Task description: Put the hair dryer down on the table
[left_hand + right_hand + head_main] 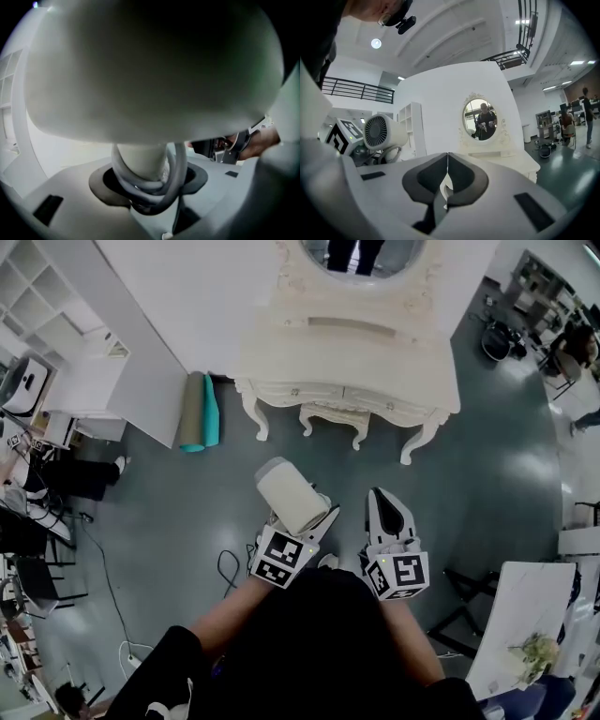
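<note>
Head view: left gripper [306,517] tilted down, clamping hair dryer [284,491] handle; right gripper [382,501] level, jaws together.

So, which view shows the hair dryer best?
The right gripper view: the hair dryer is sharp there, rear grille and all. The head view shows only the barrel from above. The left gripper view is too close: a blurred barrel and the cord-wrapped handle between the jaws.
</note>
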`<state>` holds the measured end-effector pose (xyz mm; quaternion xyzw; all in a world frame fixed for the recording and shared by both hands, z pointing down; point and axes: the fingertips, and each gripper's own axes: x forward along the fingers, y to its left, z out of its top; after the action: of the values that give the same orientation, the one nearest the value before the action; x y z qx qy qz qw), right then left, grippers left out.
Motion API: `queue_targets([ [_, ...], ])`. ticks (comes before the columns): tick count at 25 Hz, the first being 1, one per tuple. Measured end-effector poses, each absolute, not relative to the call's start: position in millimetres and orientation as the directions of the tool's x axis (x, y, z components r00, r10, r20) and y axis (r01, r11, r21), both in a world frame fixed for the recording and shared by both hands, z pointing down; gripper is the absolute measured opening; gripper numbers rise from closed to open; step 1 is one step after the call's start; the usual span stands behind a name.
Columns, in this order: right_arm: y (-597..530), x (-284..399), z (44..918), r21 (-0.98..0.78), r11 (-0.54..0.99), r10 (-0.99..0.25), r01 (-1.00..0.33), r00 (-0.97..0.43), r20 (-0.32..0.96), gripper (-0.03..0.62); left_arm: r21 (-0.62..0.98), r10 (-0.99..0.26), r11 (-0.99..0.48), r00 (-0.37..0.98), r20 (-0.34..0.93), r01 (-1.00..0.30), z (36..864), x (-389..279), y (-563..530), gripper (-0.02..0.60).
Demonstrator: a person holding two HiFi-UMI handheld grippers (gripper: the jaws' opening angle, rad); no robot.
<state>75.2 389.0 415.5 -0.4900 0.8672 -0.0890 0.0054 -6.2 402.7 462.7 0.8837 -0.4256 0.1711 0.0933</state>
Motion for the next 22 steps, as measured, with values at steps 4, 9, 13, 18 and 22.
queue_targets([
  [4,392,80,420,-0.142,0.517,-0.843,-0.844,-0.531,0.084,0.017,0.024,-0.731,-0.603,0.564,0.383,-0.797,463,-3,403,0.261],
  [9,388,78,430,-0.145,0.531,-0.832,-0.835,-0.546,0.098,0.017,0.034,-0.729,-0.593,0.554,0.402,-0.805,470,0,404,0.261],
  [13,382,73,436,-0.154,0.535,-0.827,-0.830,-0.552,0.104,0.018,0.047,-0.717,-0.597,0.559,0.417,-0.801,478,1,397,0.261],
  [18,358,70,447,-0.168,0.521,-0.829,-0.837,-0.543,0.135,0.017,0.056,-0.721,-0.592,0.559,0.408,-0.804,482,-2,369,0.261],
  [22,324,67,447,-0.160,0.513,-0.833,-0.843,-0.534,0.144,0.018,0.064,-0.703,-0.609,0.575,0.419,-0.791,485,-4,336,0.261],
])
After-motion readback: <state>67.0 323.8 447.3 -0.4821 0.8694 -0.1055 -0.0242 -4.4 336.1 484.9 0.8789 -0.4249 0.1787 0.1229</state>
